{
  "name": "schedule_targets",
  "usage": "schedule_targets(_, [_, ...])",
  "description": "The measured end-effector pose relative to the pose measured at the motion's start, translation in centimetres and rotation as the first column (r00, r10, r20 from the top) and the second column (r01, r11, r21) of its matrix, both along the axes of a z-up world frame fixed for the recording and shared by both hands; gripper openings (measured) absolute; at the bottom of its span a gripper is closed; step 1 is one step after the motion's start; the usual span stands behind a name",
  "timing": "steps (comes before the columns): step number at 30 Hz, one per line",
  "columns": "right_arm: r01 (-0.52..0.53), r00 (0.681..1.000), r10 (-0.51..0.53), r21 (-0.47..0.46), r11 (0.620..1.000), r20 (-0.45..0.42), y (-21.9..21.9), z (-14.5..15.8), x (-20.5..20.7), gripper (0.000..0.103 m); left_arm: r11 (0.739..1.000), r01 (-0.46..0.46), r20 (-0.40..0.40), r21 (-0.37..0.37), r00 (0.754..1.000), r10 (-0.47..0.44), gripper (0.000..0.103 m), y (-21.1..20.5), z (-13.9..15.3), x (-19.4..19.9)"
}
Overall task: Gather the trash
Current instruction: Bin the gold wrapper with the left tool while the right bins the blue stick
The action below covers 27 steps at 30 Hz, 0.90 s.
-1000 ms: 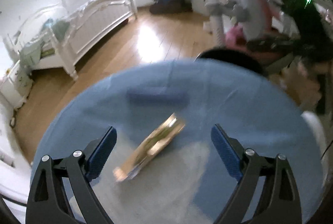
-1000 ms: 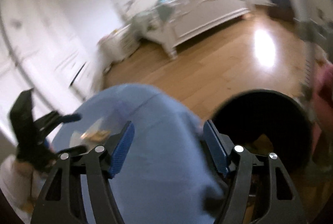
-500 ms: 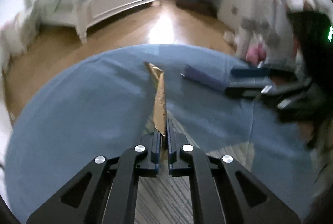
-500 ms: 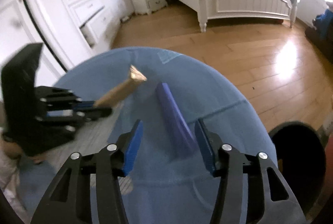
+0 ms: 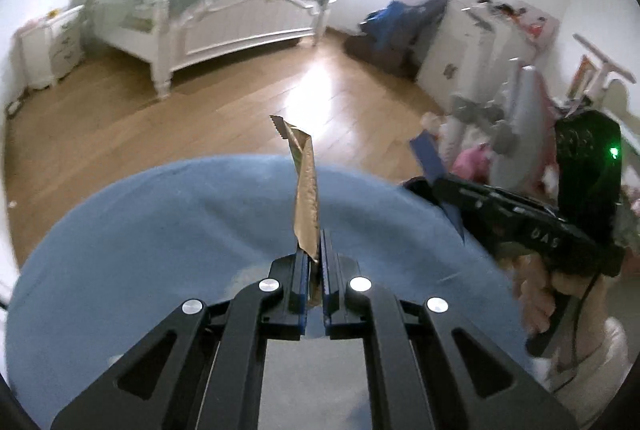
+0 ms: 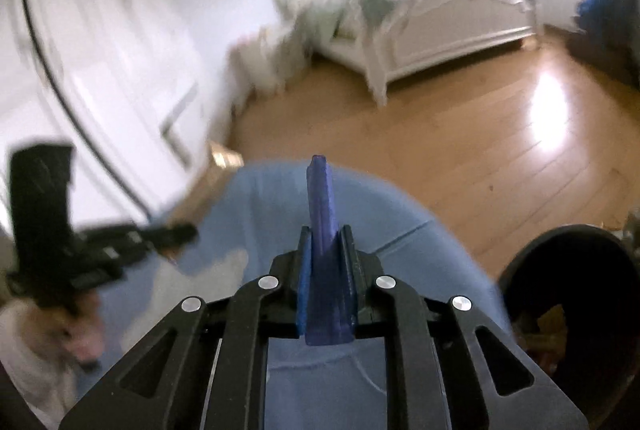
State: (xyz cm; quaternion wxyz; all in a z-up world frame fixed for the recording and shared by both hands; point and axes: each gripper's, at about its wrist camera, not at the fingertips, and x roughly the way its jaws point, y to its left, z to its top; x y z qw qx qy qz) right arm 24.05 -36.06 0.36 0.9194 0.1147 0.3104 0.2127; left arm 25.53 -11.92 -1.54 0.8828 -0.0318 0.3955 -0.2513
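Note:
My left gripper (image 5: 316,262) is shut on a gold foil wrapper (image 5: 306,198) that sticks up edge-on above the round table with a blue cloth (image 5: 160,230). My right gripper (image 6: 326,258) is shut on a long dark-blue wrapper (image 6: 322,222), held above the same blue cloth (image 6: 260,214). In the left wrist view the right gripper (image 5: 436,166) shows at the right with the blue wrapper (image 5: 426,154) in it. In the right wrist view the left gripper (image 6: 188,230) shows blurred at the left with the gold wrapper (image 6: 224,158).
A black round bin (image 6: 576,302) stands on the wood floor right of the table; its rim (image 5: 416,186) peeks behind the cloth. A white bed (image 5: 224,18), a nightstand (image 5: 52,46) and cluttered furniture (image 5: 500,70) line the room's walls.
Both grippers closed on their wrappers and lifted them off the cloth. One second ago both were open, with the gold wrapper lying flat on the table.

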Motion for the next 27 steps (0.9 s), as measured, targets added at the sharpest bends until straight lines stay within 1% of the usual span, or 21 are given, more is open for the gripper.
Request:
schedule_targets(1, [0.042,0.999,-0.043,0.014,0.999,0.033,-1.6,0.8,-1.1,0.015,1.0,0.017,0.005,-0.019,1.0,-0.017,0.006,-1.3,0.5,-0.2])
schedule_targets(2, [0.12,0.989,-0.122,0.027,0.992,0.084,-4.0,1.8,-2.8,0.015,0.998,0.041,0.014,-0.04,0.999,-0.041,0.006,-2.9,1.2,-0.4])
schedule_targets(4, [0.209,0.969,-0.214,0.052,0.976,0.122,-7.0,2.4,-4.8,0.015,0.995,0.078,0.025,-0.068,0.997,-0.077,0.006,-5.7,1.8,-0.7])
schedule_targets(6, [0.306,0.941,-0.313,0.076,0.949,0.13,-10.4,2.1,-6.6,0.015,0.987,0.131,0.028,-0.092,0.991,-0.129,0.006,-9.5,1.9,-1.0])
schedule_targets(8, [0.369,0.921,-0.376,0.082,0.926,0.101,-13.3,1.0,-7.6,0.015,0.978,0.186,0.036,-0.092,0.982,-0.183,0.006,-13.3,1.6,-1.2])
schedule_targets(11, [0.408,0.909,-0.414,0.102,0.907,0.051,-16.1,-0.5,-7.8,0.015,0.963,0.258,0.027,-0.079,0.966,-0.257,0.006,-18.8,0.6,-1.4])
schedule_targets(13, [0.425,0.902,-0.431,0.107,0.899,0.038,-18.0,-1.4,-9.2,0.015,0.956,0.284,0.019,-0.067,0.959,-0.284,0.006,-20.8,-0.1,-1.2])
schedule_targets(16, [0.443,0.894,-0.448,0.118,0.889,0.015,-20.6,-2.3,-9.2,0.015,0.949,0.31,0.01,-0.052,0.951,-0.31,0.006,-23.6,-1.1,-1.2])
schedule_targets(17, [0.449,0.891,-0.453,0.122,0.885,0.008,-20.7,-3.2,-9.1,0.015,0.948,0.316,0.007,-0.044,0.949,-0.316,0.006,-24.4,-1.6,-1.3])
schedule_targets(20, [0.459,0.887,-0.462,0.133,0.878,-0.008,-21.9,-4.8,-9.1,0.015,0.945,0.328,0.006,-0.012,0.945,-0.328,0.006,-25.7,-2.6,-1.7])
schedule_targets(27, [0.456,0.889,-0.455,0.152,0.877,-0.045,-23.9,-7.4,-7.8,0.015,0.945,0.324,0.01,0.043,0.946,-0.325,0.006,-26.9,-4.1,-1.4])
